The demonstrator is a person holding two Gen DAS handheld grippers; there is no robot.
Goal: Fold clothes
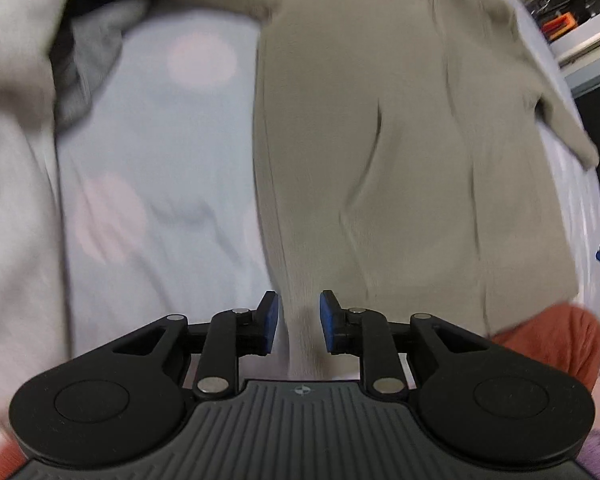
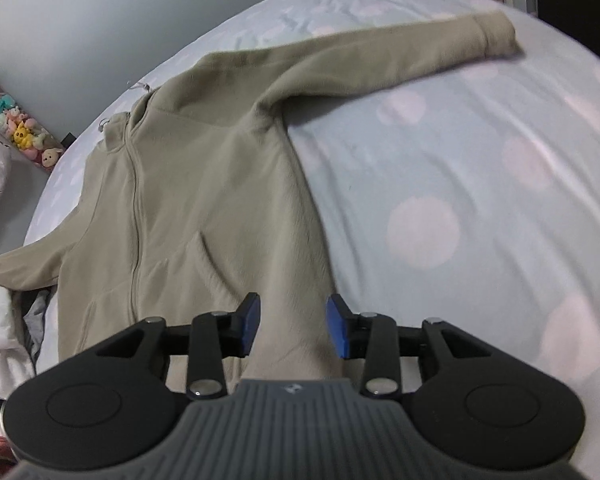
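Observation:
A beige zip-up hoodie (image 2: 204, 184) lies spread flat on the bed, zipper up, with its right sleeve (image 2: 400, 52) stretched out toward the far corner. My right gripper (image 2: 293, 326) is open, its blue-padded fingers straddling the hoodie's bottom hem on the right side. In the left wrist view the same hoodie (image 1: 380, 140) fills the middle, blurred. My left gripper (image 1: 299, 322) is open over the hoodie's left bottom edge, with cloth between the pads but not pinched.
The bed sheet (image 2: 460, 200) is pale blue with pink dots. A white garment (image 1: 12, 160) and a grey one (image 1: 96, 60) lie at the left; an orange cloth (image 1: 552, 340) at the lower right. Plush toys (image 2: 20, 132) line the wall. A shelf (image 1: 580, 20) stands beyond the bed.

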